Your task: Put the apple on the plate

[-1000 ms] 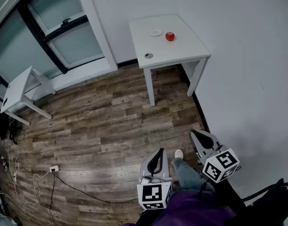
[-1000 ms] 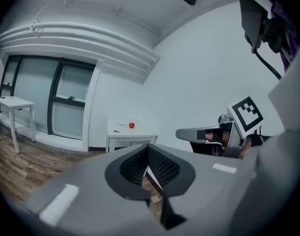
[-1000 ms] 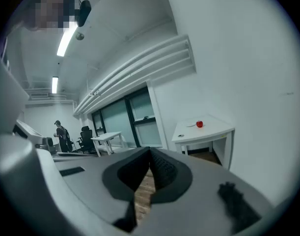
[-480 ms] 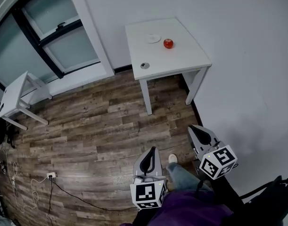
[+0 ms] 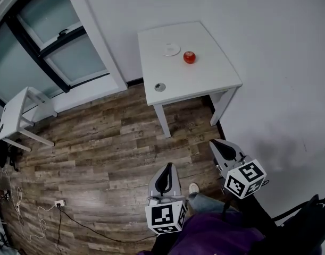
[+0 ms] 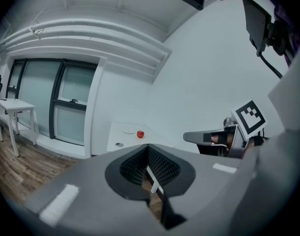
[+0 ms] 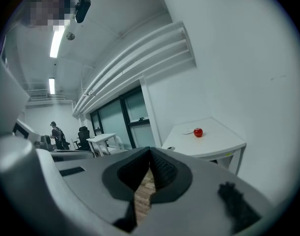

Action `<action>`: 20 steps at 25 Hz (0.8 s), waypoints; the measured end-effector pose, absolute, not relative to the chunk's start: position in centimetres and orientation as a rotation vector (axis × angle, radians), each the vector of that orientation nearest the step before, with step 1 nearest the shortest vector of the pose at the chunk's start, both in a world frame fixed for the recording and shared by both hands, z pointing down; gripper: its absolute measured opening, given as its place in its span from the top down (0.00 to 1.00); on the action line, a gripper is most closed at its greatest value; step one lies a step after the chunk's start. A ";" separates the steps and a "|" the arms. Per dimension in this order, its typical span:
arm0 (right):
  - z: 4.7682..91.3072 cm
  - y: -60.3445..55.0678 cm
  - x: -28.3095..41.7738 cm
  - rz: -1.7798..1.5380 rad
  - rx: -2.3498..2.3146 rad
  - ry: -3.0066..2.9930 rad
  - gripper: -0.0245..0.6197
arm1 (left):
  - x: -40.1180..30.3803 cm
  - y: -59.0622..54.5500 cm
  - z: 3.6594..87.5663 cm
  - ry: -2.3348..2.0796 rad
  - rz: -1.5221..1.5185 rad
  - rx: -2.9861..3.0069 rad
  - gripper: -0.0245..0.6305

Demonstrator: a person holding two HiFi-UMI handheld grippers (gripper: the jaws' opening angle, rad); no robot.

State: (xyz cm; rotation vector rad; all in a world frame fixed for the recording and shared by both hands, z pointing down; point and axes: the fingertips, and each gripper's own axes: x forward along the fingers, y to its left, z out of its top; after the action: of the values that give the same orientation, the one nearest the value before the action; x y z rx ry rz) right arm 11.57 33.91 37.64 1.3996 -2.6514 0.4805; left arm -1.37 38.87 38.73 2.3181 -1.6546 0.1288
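Head view puts the apple (image 5: 189, 57) at upper centre of the frame, on the white table (image 5: 205, 76), just right of the small plate (image 5: 172, 50) and clear of it. I judge it firm, smooth and prone to roll, so I'd pinch across its widest part. My left gripper (image 5: 165, 170) and right gripper (image 5: 218, 145), both low in the frame, are pressed together and empty.

Red apple (image 5: 189, 57), white plate (image 5: 172, 50), white table (image 5: 205, 78), brown wood-grain floor (image 5: 98, 137), black window frames (image 5: 38, 52)
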 end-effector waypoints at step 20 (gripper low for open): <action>38.5 23.2 11.8 0.485 1.356 -2.674 0.95 | -0.8 28.2 39.1 -1.688 0.076 2.298 0.95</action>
State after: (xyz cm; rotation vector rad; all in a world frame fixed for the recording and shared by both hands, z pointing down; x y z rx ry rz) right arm 11.78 23.19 38.52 1.3564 -2.6736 0.4855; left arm -0.79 28.23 39.08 2.2979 -1.6882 0.0765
